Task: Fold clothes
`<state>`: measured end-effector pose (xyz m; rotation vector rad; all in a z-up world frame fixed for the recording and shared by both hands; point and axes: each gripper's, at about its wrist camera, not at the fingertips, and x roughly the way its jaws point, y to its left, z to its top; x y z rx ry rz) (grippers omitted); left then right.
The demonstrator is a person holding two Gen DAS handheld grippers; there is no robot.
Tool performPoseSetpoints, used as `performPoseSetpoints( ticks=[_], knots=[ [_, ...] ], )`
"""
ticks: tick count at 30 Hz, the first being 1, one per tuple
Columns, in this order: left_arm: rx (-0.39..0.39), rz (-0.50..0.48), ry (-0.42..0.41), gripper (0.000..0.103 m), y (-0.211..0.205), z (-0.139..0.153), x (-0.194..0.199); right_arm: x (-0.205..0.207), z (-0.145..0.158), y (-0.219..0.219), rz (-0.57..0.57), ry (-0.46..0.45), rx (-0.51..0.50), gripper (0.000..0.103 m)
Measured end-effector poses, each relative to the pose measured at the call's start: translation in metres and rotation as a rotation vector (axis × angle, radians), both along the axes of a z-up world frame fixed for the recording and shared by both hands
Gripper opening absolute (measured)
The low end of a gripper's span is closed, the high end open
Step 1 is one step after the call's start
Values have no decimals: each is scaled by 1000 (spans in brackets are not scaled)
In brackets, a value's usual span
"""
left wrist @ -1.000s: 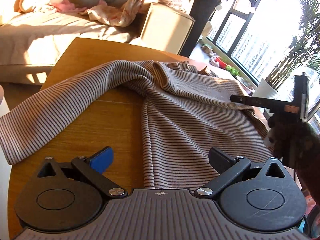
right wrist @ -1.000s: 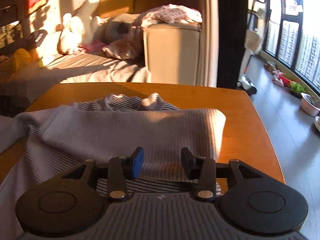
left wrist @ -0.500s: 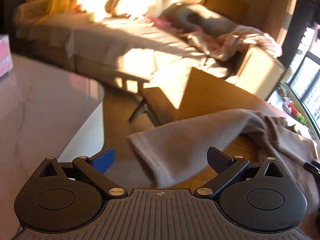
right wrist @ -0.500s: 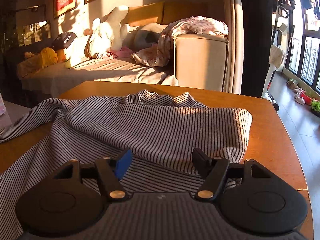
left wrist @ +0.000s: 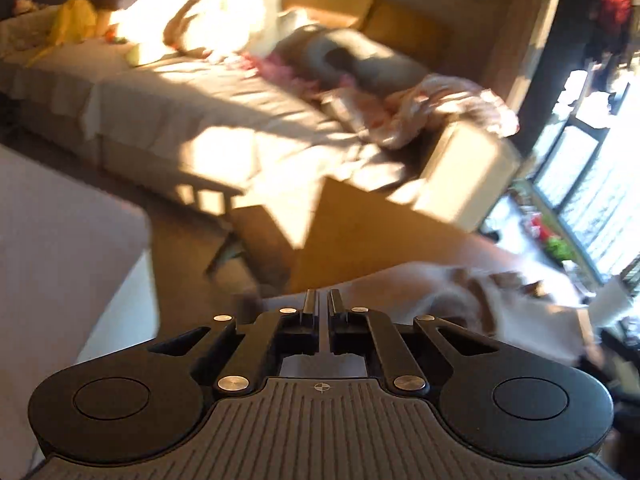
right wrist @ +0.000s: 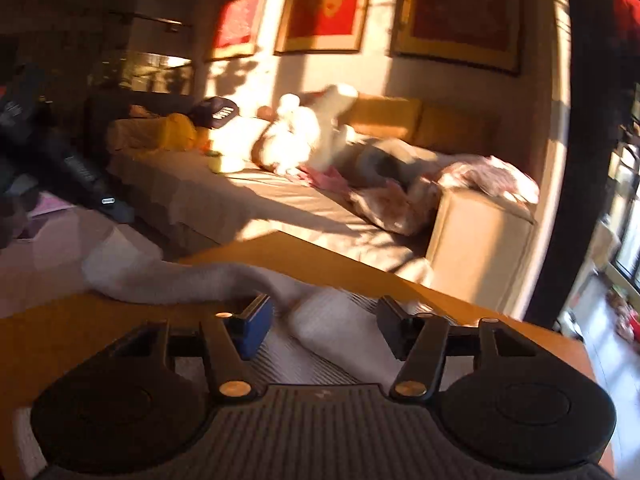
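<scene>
Now the left hand-held gripper, pressed together, grips the striped garment's sleeve, trailing rightward.

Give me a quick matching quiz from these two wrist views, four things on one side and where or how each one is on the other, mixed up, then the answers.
1. left gripper
2. striped garment
3. white plush toy
4. framed red pictures

A. on the wall
B. on the sofa
C. jaws shut
D. on the wooden table

Pairs: 1-C, 2-D, 3-B, 4-A
</scene>
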<state>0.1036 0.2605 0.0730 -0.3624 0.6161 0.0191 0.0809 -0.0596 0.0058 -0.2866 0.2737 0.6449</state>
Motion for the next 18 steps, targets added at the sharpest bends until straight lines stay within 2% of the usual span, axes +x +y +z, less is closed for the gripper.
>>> performPoseSetpoints(
  ticks=[4, 6, 9, 10, 12, 15, 18],
  knots=[
    [53, -90, -68, 4, -34, 29, -2, -24, 0, 66, 211, -10, -42, 53],
    [130, -78, -56, 5, -42, 30, -3, -26, -4, 79, 236, -19, -61, 53],
    [235, -30, 6, 25, -44, 10, -5, -21, -10, 71, 211, 7, -75, 54],
    [232, -18, 31, 35, -40, 0, -5, -19, -13, 67, 198, 19, -79, 55],
    [207, 10, 76, 41, -29, -18, -5, -14, -17, 56, 170, 46, -86, 56],
    [164, 53, 126, 57, -10, -38, -7, -8, -26, 34, 112, 100, -88, 59],
    [84, 90, 185, 68, 12, -54, -7, -3, -36, 17, 53, 148, -86, 62]
  ],
)
